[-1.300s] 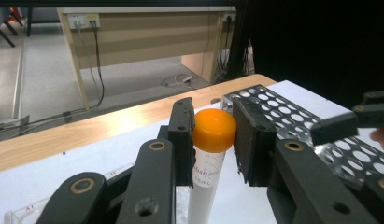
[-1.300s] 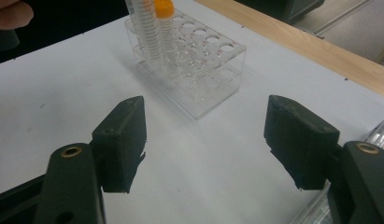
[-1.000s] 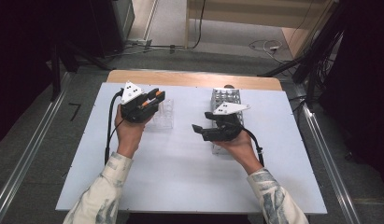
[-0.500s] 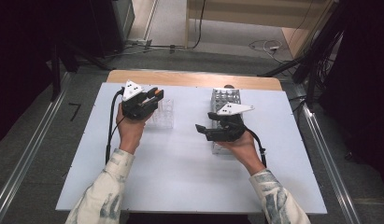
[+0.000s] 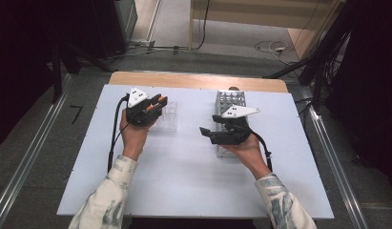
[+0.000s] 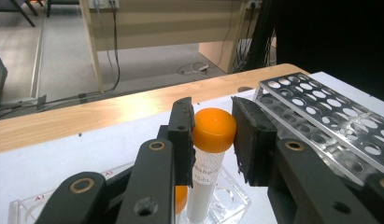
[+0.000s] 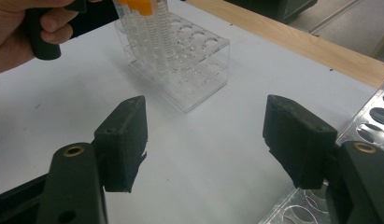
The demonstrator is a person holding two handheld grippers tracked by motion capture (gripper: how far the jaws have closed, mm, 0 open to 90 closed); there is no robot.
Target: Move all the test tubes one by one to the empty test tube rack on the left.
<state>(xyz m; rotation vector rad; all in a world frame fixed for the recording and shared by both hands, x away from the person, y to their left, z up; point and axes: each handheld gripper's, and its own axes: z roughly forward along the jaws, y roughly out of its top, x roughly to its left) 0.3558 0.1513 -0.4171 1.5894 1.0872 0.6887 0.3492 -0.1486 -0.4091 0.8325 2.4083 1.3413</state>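
My left gripper (image 6: 212, 140) is shut on the orange cap of a clear tube (image 6: 214, 126) that stands upright in the clear plastic rack (image 6: 229, 201). In the high view that gripper (image 5: 155, 102) sits over the rack (image 5: 169, 119) at the table's left middle. Another orange-capped tube (image 6: 180, 196) stands beside the held one. My right gripper (image 7: 206, 135) is open above the bare white tabletop, with nothing between its jaws. In the high view it (image 5: 206, 133) points left, next to the metal rack (image 5: 230, 100). The capped tubes (image 7: 147, 23) and the clear rack (image 7: 194, 70) lie ahead of it.
The perforated metal rack (image 6: 320, 112) lies to the right, its edge close to the right jaw (image 7: 376, 116). A wooden strip (image 5: 193, 80) borders the far side of the white table (image 5: 184, 191). Cables lie on the floor beyond.
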